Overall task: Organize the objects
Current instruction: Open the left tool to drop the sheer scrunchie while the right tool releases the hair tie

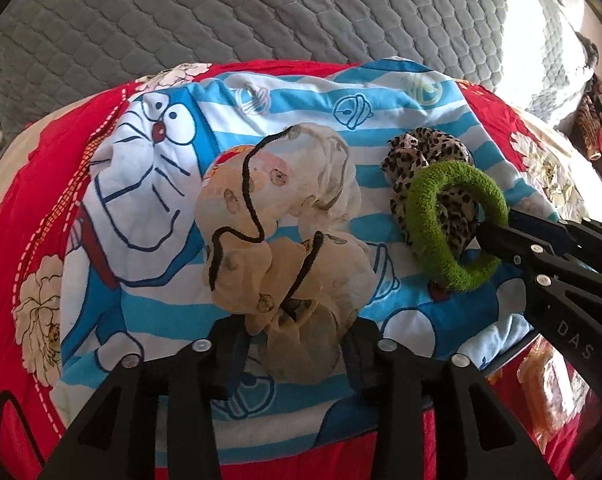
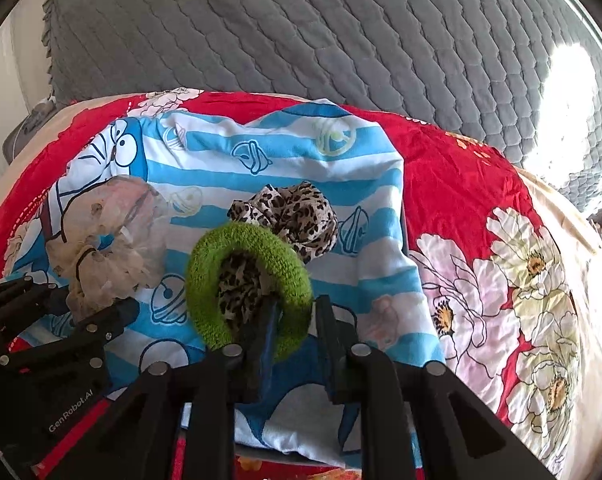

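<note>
the three hair ties lay grouped on a blue-and-white striped cartoon cloth [image 1: 285, 120] spread over a red flowered quilt [image 2: 461, 184], with a grey quilted cover [image 1: 261, 12] behind. the cream sheer scrunchie [image 1: 285, 216], edged with a thin black elastic, sat to the left, well spread out. the left tool [image 1: 293, 344] stood with its jaws apart; the scrunchie's near end lay in the gap between them, and neither finger looked to be pressing on it. the leopard scrunchie [image 2: 297, 212] lay to the right, and the green terry hair band [image 2: 249, 280] rested on top of its near part, so that spotted fabric showed through the ring.

the right tool [image 2: 297, 320] had one finger poked inside the green band and the other outside it, with the ring's near rim between them. a gap showed between the outer finger and the rim, so the jaws looked slightly apart and not clamped.

by my reading, the step in hand was setting the ties down together on the cloth, and both tools looked to be letting go. the next move would call for drawing each tool back along its own line, clear of the soft fabric, taking care that the inner finger did not hook the green band and drag it off the leopard one.
</note>
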